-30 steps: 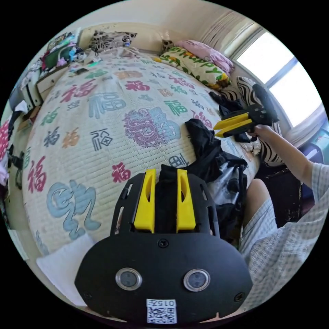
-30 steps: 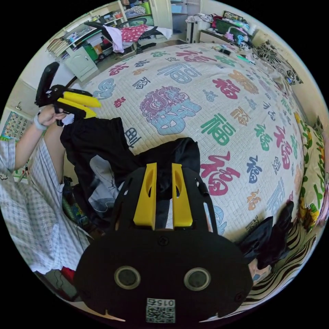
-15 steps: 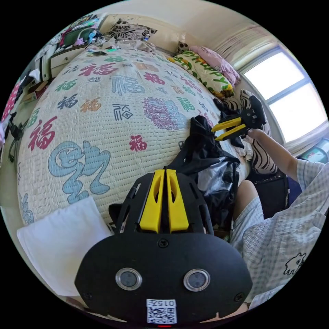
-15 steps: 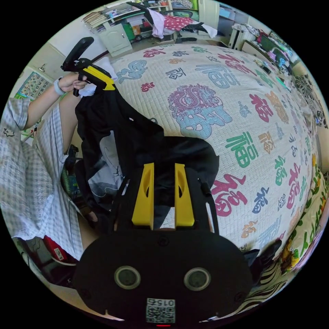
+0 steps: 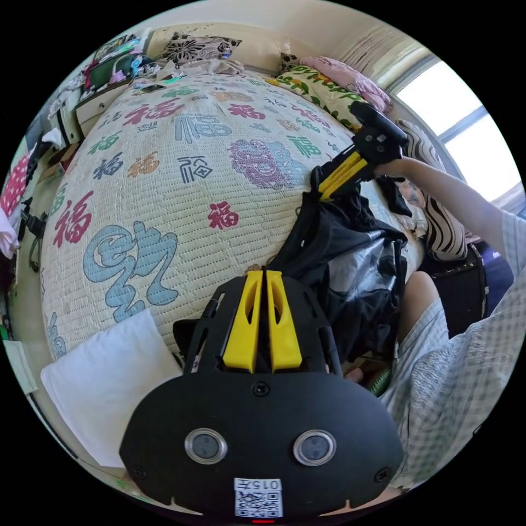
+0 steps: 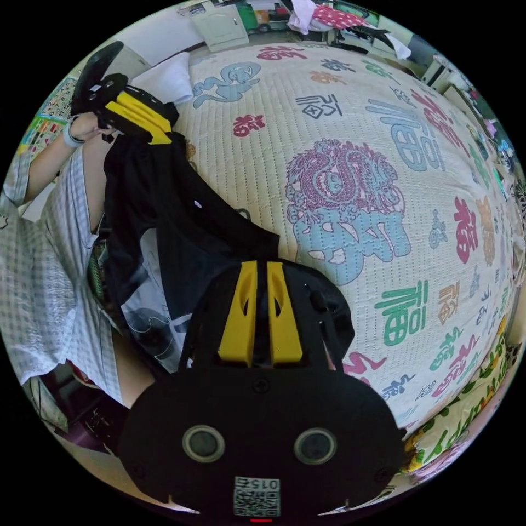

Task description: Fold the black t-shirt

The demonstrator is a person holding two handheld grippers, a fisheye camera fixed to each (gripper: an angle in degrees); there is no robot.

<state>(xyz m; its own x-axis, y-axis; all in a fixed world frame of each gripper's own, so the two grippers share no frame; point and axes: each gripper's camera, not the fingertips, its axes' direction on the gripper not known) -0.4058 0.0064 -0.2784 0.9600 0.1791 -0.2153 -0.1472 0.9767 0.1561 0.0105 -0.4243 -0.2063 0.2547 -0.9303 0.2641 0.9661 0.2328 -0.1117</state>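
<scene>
The black t-shirt point(image 5: 339, 246) with a pale print hangs off the near edge of the bed, stretched between both grippers. In the left gripper view my left gripper point(image 5: 262, 272) is shut on a corner of the black fabric. My right gripper point(image 5: 319, 189), held in a hand, is shut on the shirt's other end above the bed. In the right gripper view my right gripper point(image 6: 262, 264) pinches the black cloth, and the t-shirt point(image 6: 164, 219) runs up to my left gripper point(image 6: 164, 131), shut on it.
The bed cover point(image 5: 164, 181) is cream with coloured characters. A white pillow point(image 5: 104, 383) lies at its near corner, and patterned pillows point(image 5: 323, 98) lie at the head. Another dark garment point(image 5: 395, 198) lies near the striped cushion. The person's checked clothes point(image 5: 460, 383) are beside the bed.
Both grippers went from open around the fabric to shut on it, left first. The hands then drew apart and rose, pulling the shirt taut between them.
</scene>
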